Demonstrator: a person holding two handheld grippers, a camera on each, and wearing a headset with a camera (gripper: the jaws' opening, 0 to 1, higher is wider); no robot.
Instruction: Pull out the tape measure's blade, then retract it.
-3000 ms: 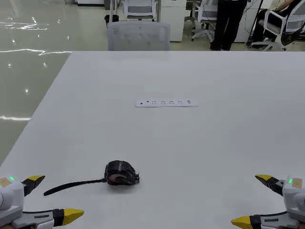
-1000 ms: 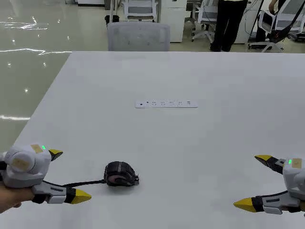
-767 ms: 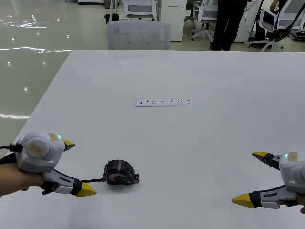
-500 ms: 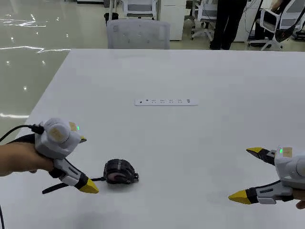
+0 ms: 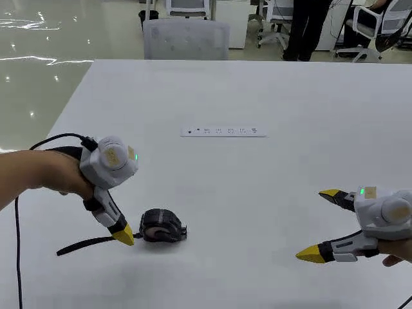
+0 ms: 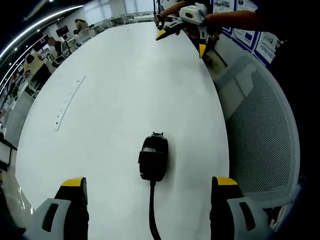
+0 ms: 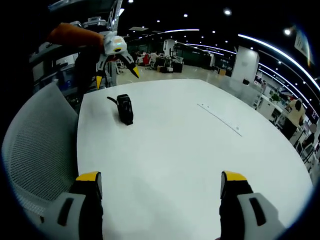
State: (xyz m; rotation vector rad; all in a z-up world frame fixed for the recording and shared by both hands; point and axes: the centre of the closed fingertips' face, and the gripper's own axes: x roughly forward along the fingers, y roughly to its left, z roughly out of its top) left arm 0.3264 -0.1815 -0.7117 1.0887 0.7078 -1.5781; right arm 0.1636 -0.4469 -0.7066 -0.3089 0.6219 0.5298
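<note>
Table: power strip beyond tape measure

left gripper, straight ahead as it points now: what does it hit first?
Probably the tape measure, centred ahead of the left gripper, whose jaws stand open; the strap trails back between them. The gripper tilts downward, so the table could come first; depth unclear.

The tape measure is a small black rounded case on the white tabletop, near its front-left part. The side facing the near edge shows a paler round patch. A thin black strap trails flat from the case, away to the left.
</note>
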